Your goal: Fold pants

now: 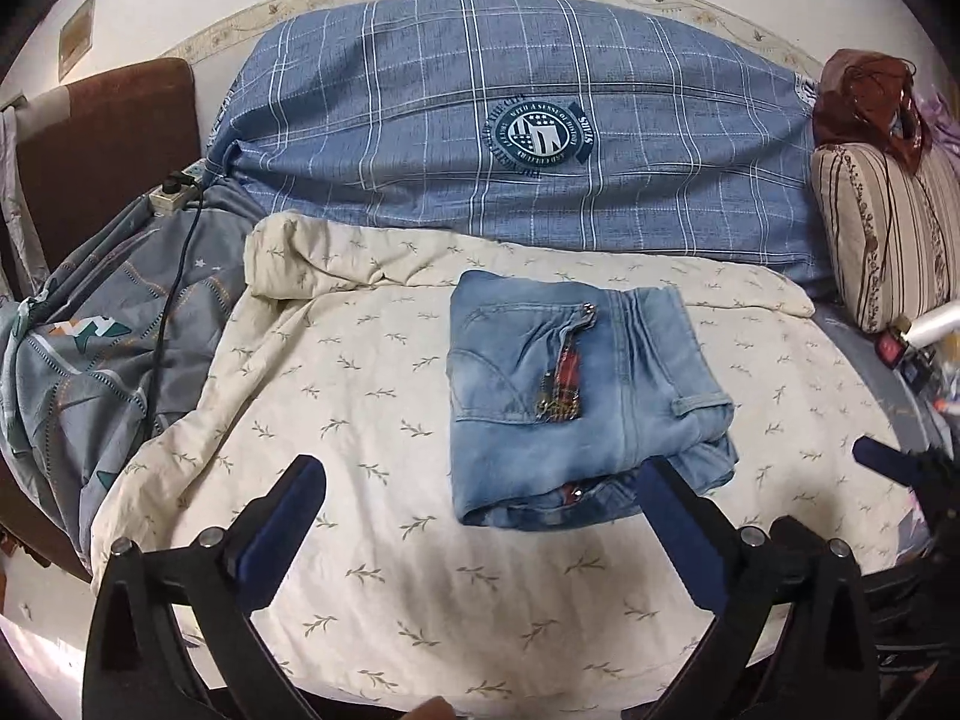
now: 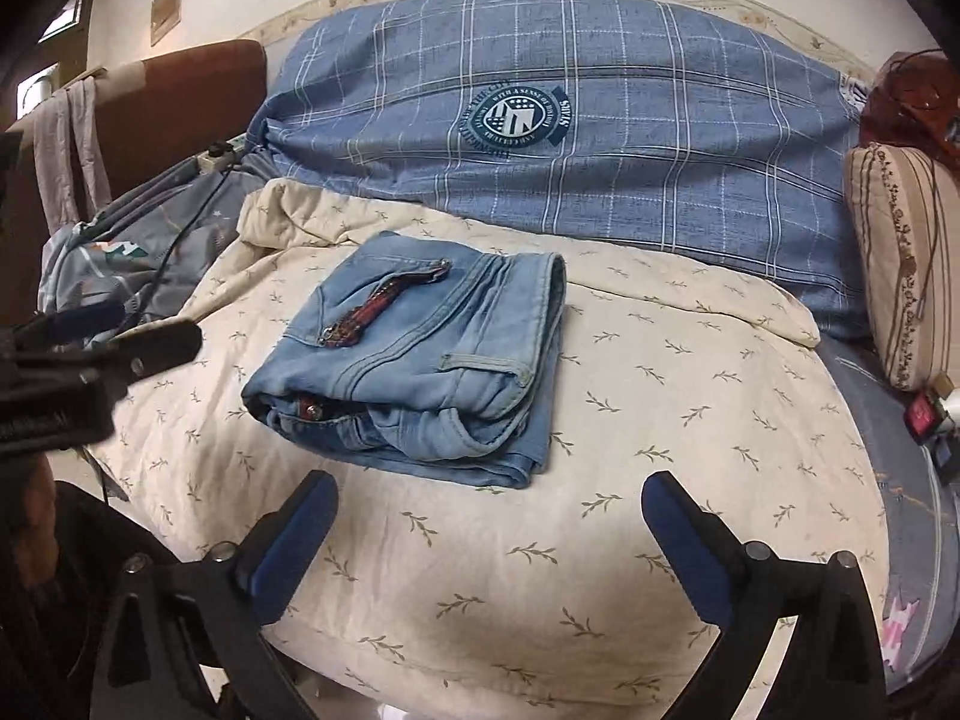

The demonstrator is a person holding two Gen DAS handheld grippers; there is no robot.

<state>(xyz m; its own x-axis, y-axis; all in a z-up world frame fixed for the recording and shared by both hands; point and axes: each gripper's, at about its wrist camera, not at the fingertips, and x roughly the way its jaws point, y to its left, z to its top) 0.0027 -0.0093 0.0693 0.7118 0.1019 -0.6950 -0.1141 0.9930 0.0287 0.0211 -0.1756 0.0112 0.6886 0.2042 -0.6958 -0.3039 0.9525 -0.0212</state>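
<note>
The light-blue denim pants (image 1: 576, 396), folded into a compact, thick rectangle with a zipped pocket trimmed in red plaid facing up, are lying flat near the middle of the cream quilt printed with small leaf sprigs (image 1: 372, 540), which is covering the bed and giving them a broad, soft place to rest. Their layered edges are stacking up on the side nearest the cameras, which suggests the folding is finished or close to it. The left gripper (image 1: 480, 480) is hovering just short of that near edge with its blue-padded fingers (image 1: 294, 504) standing wide apart and nothing between them, one finger overlapping the bundle's near right corner in the left wrist view. The right gripper (image 2: 489, 501) is likewise hanging over bare quilt just beside the pants, fingers spread and empty, so neither is gripping the fabric. Behind the bundle, a large blue plaid pillow with a round crest (image 1: 528, 126) is leaning against the wall, a beige striped cushion (image 1: 888, 228) is sitting to the right, and a grey patterned sheet (image 1: 90, 360) with a black cable (image 1: 171, 300) is bunching at the left.
</note>
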